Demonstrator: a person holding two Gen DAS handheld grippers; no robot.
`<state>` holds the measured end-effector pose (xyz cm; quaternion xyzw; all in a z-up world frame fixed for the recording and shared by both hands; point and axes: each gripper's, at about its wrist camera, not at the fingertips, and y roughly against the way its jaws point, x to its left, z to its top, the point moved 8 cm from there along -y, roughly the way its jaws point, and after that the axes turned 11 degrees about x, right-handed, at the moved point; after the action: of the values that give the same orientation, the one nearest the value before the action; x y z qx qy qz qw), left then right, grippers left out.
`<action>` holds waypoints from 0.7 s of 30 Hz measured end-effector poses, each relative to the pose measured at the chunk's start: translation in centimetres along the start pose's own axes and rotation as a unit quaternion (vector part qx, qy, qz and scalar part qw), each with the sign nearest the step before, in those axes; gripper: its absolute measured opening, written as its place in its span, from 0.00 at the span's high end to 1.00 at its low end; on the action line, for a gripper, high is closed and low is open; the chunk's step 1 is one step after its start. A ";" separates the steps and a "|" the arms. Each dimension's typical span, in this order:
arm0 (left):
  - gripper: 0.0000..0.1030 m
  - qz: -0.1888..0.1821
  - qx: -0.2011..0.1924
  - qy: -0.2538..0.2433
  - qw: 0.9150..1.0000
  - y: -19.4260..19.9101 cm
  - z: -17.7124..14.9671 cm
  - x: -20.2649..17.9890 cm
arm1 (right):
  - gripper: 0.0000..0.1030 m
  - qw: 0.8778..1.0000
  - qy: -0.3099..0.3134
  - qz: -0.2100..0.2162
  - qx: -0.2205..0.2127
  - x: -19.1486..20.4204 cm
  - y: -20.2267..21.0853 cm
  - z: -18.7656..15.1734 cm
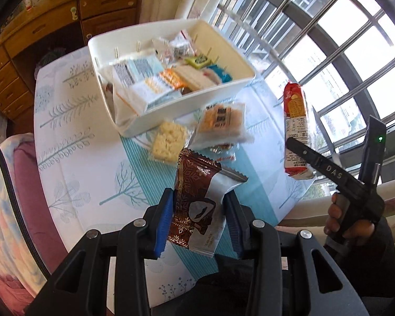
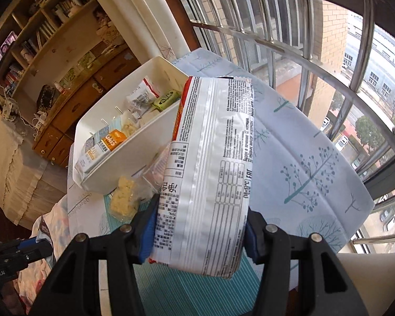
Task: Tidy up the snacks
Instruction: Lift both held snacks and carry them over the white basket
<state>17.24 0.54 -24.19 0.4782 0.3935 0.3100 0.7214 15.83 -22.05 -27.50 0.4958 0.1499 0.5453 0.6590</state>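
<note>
Left gripper (image 1: 197,218) clamps a brown snack packet (image 1: 197,205); right gripper (image 2: 200,230) clamps a red biscuit pack (image 2: 210,168).

My table wears a tree-print tablecloth (image 1: 73,137). Wooden drawer cabinet (image 1: 39,34) behind it, bookshelf (image 2: 47,26) full of books above. Barred window (image 2: 302,39) alongside, brick building (image 2: 329,39) outside. Pink floral bedding (image 1: 5,210) near the table.
</note>
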 end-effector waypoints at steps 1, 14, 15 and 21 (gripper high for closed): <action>0.64 0.000 -0.005 0.002 1.000 0.5 0.4 0.0 | 0.47 1.000 0.007 0.003 -0.002 0.5 0.1 0.5; 0.64 -0.004 -0.078 0.058 0.995 6.7 7.0 0.1 | 0.47 0.995 0.097 0.033 -0.002 5.6 0.2 7.8; 0.64 -0.003 -0.084 0.064 0.994 7.0 7.7 0.2 | 0.47 0.994 0.105 0.034 -0.001 5.8 0.1 8.4; 0.64 0.011 -0.115 0.103 0.988 7.6 11.0 0.8 | 0.47 0.988 0.152 0.036 0.002 7.0 -1.0 11.9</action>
<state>26.62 -1.06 -14.72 0.3614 0.4222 0.4085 0.7241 27.68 -21.76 -20.40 0.4136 0.2309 0.6376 0.6075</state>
